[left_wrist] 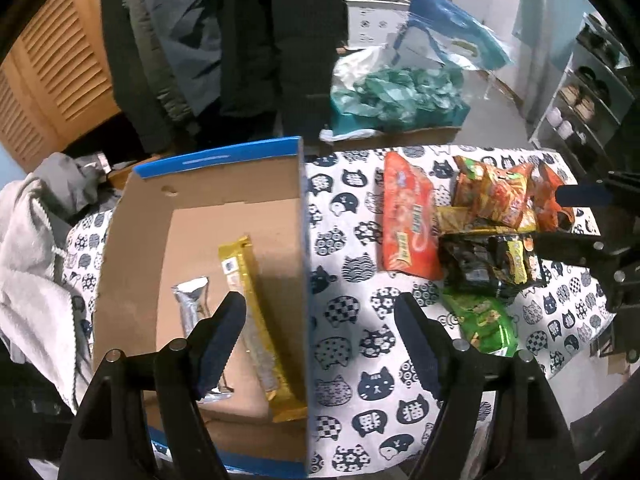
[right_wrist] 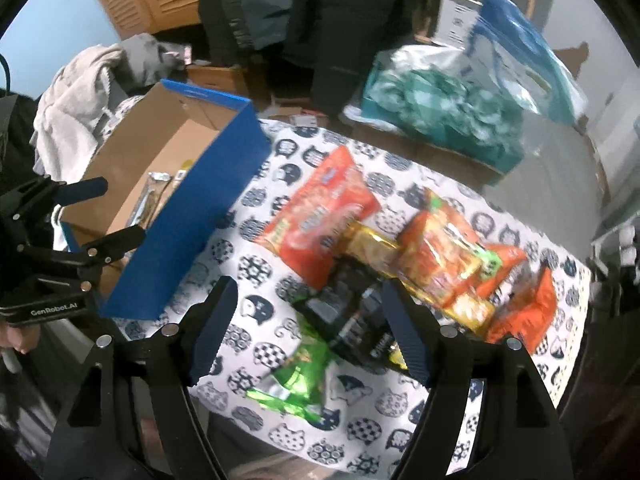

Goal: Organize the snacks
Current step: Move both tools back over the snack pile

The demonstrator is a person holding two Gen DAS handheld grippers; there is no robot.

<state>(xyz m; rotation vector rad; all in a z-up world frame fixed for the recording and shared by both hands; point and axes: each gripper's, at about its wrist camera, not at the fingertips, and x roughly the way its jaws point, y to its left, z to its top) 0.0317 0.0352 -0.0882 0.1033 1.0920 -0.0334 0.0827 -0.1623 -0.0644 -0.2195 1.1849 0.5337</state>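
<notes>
An open cardboard box with a blue outside [left_wrist: 216, 184] stands on the left of the cat-print tablecloth [left_wrist: 352, 320]. A long gold packet [left_wrist: 256, 320] and a silver bar [left_wrist: 192, 304] lie inside it. My left gripper [left_wrist: 318, 312] hangs open over the box's right wall, holding nothing. To the right lies a heap of snacks: a big orange bag [right_wrist: 320, 216], a black packet [right_wrist: 352, 312], a green packet [right_wrist: 296, 376], a gold packet [right_wrist: 372, 248] and small orange packets [right_wrist: 440, 256]. My right gripper [right_wrist: 308, 296] is open above the black and green packets, empty.
Grey clothes [left_wrist: 32, 260] are piled left of the box. Behind the table sits a teal-filled plastic bag [left_wrist: 400, 96], with dark coats hanging beside it. A shoe rack [left_wrist: 588, 92] stands at the far right. The tablecloth's front edge runs close below the green packet.
</notes>
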